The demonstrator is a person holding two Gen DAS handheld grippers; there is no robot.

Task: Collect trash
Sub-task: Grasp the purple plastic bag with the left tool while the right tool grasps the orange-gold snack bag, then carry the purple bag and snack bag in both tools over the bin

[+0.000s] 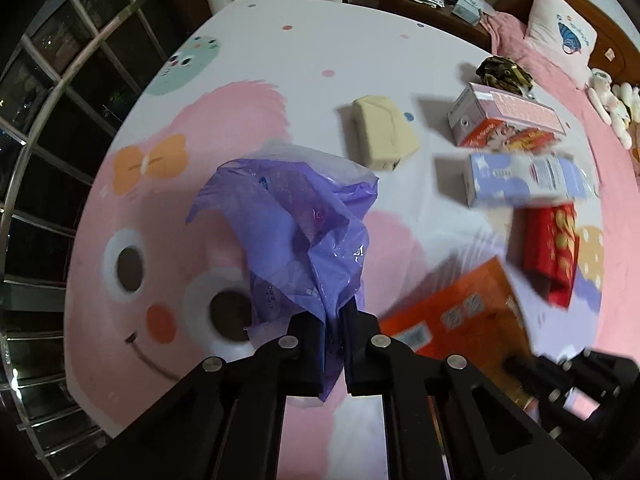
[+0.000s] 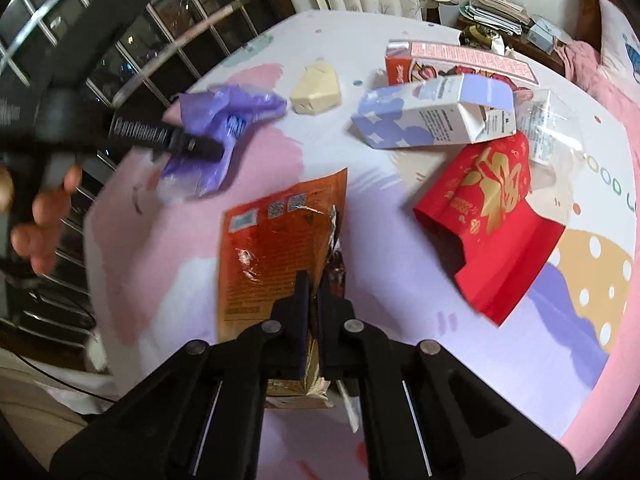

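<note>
My left gripper (image 1: 333, 320) is shut on a crumpled purple plastic bag (image 1: 296, 216), which bunches up between its fingers over the bed sheet. The same purple bag (image 2: 216, 120) and the left gripper (image 2: 216, 151) show at the upper left of the right wrist view, with a hand (image 2: 40, 212) on the handle. My right gripper (image 2: 314, 284) is shut on the edge of an orange foil packet (image 2: 276, 252), also seen as the orange packet (image 1: 460, 312) in the left wrist view. The right gripper (image 1: 516, 368) pokes in at the lower right there.
On the cartoon-print sheet (image 1: 280, 60) lie a cream folded carton (image 1: 384, 136), a red-and-white carton (image 1: 504, 120), a lilac-and-white carton (image 2: 432, 116), a red envelope box (image 2: 488, 224), a clear wrapper (image 2: 548, 128) and dark foil (image 1: 504, 72). Window bars (image 1: 60, 120) run left; pillows (image 1: 560, 36) right.
</note>
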